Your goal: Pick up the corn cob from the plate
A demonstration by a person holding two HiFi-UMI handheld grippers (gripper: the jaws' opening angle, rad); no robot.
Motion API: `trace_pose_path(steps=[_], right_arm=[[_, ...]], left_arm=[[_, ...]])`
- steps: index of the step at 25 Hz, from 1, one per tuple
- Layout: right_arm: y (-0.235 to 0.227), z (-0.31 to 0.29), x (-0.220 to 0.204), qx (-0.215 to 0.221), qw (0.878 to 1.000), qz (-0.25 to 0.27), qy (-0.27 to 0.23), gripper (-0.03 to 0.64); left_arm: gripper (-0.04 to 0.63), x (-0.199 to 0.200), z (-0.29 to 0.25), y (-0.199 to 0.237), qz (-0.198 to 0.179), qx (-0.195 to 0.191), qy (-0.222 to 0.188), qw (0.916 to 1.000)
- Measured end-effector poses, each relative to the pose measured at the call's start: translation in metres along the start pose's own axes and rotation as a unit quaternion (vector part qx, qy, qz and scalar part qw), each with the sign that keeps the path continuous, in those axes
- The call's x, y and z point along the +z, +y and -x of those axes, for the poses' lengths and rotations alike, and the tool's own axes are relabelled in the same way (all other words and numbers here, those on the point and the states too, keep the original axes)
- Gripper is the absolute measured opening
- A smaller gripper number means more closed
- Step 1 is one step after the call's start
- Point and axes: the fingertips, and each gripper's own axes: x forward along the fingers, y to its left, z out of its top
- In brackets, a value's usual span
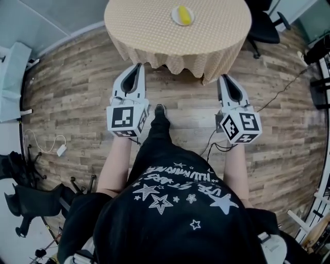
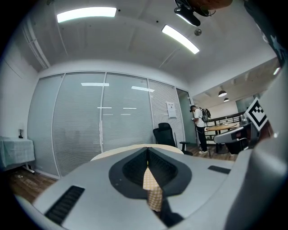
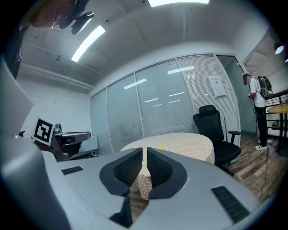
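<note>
The yellow corn cob (image 1: 183, 14) lies on a small white plate (image 1: 175, 19) on the far side of a round table (image 1: 149, 26) with a beige checked cloth. Both grippers are held over the wooden floor, short of the table's near edge and pointing at it. My left gripper (image 1: 137, 67) is shut and empty, and so is my right gripper (image 1: 225, 78). In the right gripper view the corn cob (image 3: 161, 147) shows as a small yellow spot on the table (image 3: 193, 141) just past the shut jaws of the right gripper (image 3: 144, 151). The left gripper view shows only the table's edge (image 2: 112, 154) beyond the left gripper (image 2: 147, 150).
A black office chair (image 1: 265, 26) stands at the table's far right. A person (image 2: 198, 130) stands further off by a doorway. Cables (image 1: 51, 147) and black stands lie on the floor at the left. Glass partitions (image 2: 103, 121) close off the room behind the table.
</note>
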Motion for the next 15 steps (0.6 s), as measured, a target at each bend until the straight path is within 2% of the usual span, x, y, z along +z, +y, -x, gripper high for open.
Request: trace_pose_path(steps=[4,15], right_arm=[[-0.009,-0.031,0.002,-0.012,1.0,0.0,0.009,0.046],[-0.027,-0.141,0.011,-0.049,0.998,-0.021,0.039,0.046]], left_arm=[[0.008,-0.004,-0.031,0.023,0.005,-0.005,0.002,1.0],[0.008,-0.029,-0.125,0.078,0.025,-0.041,0.041,0.998]])
